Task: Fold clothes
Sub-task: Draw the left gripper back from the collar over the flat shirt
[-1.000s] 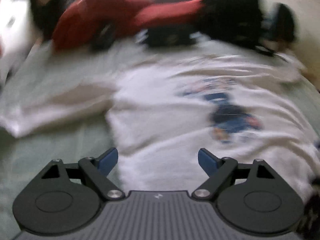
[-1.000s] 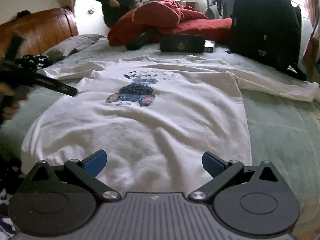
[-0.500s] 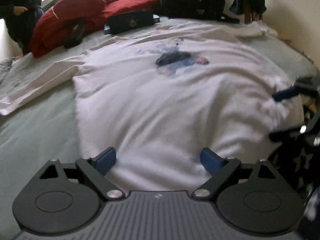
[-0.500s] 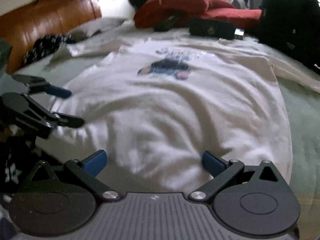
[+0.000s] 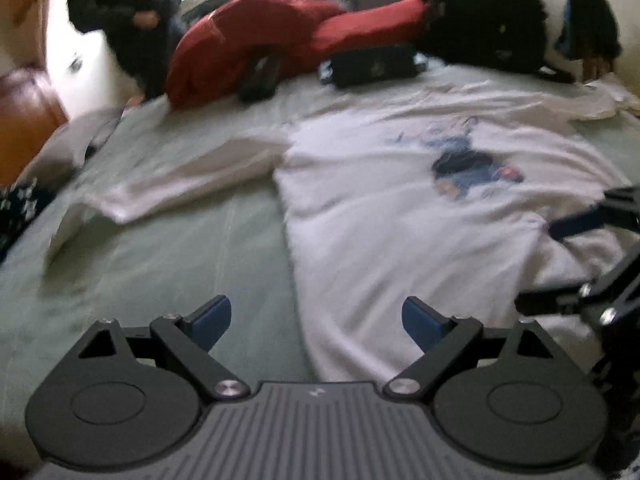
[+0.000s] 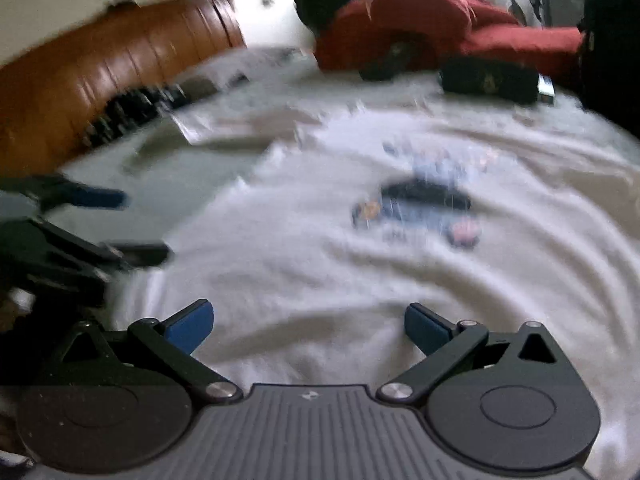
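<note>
A white long-sleeved shirt [image 5: 400,208] with a dark blue print [image 5: 472,168] lies spread face up on a pale green bed [image 5: 180,248]. One sleeve [image 5: 180,172] stretches out to the left. My left gripper [image 5: 316,320] is open low over the shirt's left bottom edge, holding nothing. In the right wrist view the same shirt [image 6: 360,264] fills the middle, and my right gripper [image 6: 308,324] is open above its hem. Each gripper shows in the other's view: the right gripper [image 5: 560,264] at the right edge, the left gripper [image 6: 120,224] at the left edge.
At the far side of the bed lie a red garment [image 5: 280,40], a dark flat case [image 5: 372,66] and a black backpack [image 5: 488,16]. A person in dark clothes [image 5: 124,20] stands beyond the bed. A brown wooden headboard [image 6: 100,80] and a dark patterned cloth [image 5: 16,208] are to the left.
Both grippers have shifted left along the shirt's bottom edge. The left one has moved from the middle of the hem to its left corner. Both stayed open.
</note>
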### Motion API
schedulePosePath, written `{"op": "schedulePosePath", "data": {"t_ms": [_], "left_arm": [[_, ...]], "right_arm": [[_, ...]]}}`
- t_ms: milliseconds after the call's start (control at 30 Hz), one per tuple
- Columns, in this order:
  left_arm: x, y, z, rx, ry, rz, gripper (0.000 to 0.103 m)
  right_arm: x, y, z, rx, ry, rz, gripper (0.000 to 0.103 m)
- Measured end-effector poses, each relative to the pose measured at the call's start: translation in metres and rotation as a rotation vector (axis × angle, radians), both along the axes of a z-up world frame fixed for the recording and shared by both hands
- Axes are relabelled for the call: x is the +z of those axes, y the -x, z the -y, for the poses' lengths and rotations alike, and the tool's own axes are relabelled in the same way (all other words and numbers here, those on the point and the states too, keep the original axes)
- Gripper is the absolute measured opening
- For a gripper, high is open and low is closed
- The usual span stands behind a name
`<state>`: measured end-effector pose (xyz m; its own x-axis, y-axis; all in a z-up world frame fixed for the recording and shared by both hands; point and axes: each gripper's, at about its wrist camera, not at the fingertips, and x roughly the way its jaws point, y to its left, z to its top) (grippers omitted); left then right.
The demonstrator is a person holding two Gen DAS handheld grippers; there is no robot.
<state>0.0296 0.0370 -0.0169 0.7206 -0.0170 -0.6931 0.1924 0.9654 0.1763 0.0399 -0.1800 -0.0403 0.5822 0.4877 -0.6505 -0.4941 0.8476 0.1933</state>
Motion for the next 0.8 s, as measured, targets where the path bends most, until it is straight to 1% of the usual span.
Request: {"op": "schedulePosePath", "data": {"t_ms": [67, 167, 200, 267, 300, 333, 400, 467, 500, 567, 600, 633, 733, 767, 800], "left_arm": [[-0.006, 0.003, -0.009, 0.005, 0.021, -0.019, 0.092], [-0.011, 0.001, -0.014, 0.009, 0.055, -0.048, 0.092], [-0.011, -0.003, -0.01, 0.004, 0.04, -0.051, 0.092], [-0.008, -0.006, 0.003, -0.007, -0.02, -0.026, 0.092], [-0.006, -0.006, 0.01, -0.026, -0.029, -0.01, 0.092], [-0.005, -0.006, 0.016, -0.058, -0.014, -0.003, 0.092], [-0.002, -0.005, 0.028, -0.122, 0.016, 0.012, 0.092], [0.001, -0.005, 0.041, -0.186, 0.046, 0.027, 0.092], [0.0, -0.005, 0.046, -0.211, 0.054, 0.024, 0.092], [-0.014, -0.004, 0.055, -0.229, 0.042, -0.022, 0.092], [-0.021, -0.003, 0.056, -0.227, 0.035, -0.05, 0.092], [-0.029, -0.001, 0.053, -0.218, 0.042, -0.074, 0.093], [-0.038, 0.009, 0.035, -0.201, 0.107, -0.084, 0.096], [-0.037, 0.012, 0.031, -0.201, 0.114, -0.092, 0.096], [-0.035, 0.012, 0.03, -0.2, 0.105, -0.1, 0.096]], "right_arm": [[-0.007, 0.004, -0.004, -0.001, 0.014, -0.016, 0.103], [0.0, 0.014, 0.01, 0.001, -0.041, -0.046, 0.103], [0.002, 0.018, 0.015, 0.002, -0.059, -0.056, 0.103], [0.007, 0.025, 0.024, 0.004, -0.096, -0.075, 0.103], [0.01, 0.028, 0.029, 0.005, -0.114, -0.085, 0.103], [0.014, 0.03, 0.035, -0.012, -0.124, -0.071, 0.103], [0.02, 0.028, 0.051, -0.085, -0.108, -0.01, 0.103], [0.016, 0.021, 0.067, -0.169, -0.07, 0.01, 0.103], [0.011, 0.018, 0.075, -0.208, -0.052, 0.004, 0.103], [-0.005, 0.013, 0.087, -0.282, -0.017, -0.043, 0.103], [-0.013, 0.013, 0.093, -0.302, -0.013, -0.051, 0.103], [-0.017, 0.018, 0.098, -0.3, -0.023, -0.034, 0.103], [-0.023, 0.034, 0.104, -0.29, -0.027, 0.02, 0.103], [-0.025, 0.037, 0.104, -0.291, -0.023, 0.031, 0.103], [-0.026, 0.039, 0.103, -0.291, -0.018, 0.041, 0.103]]}}
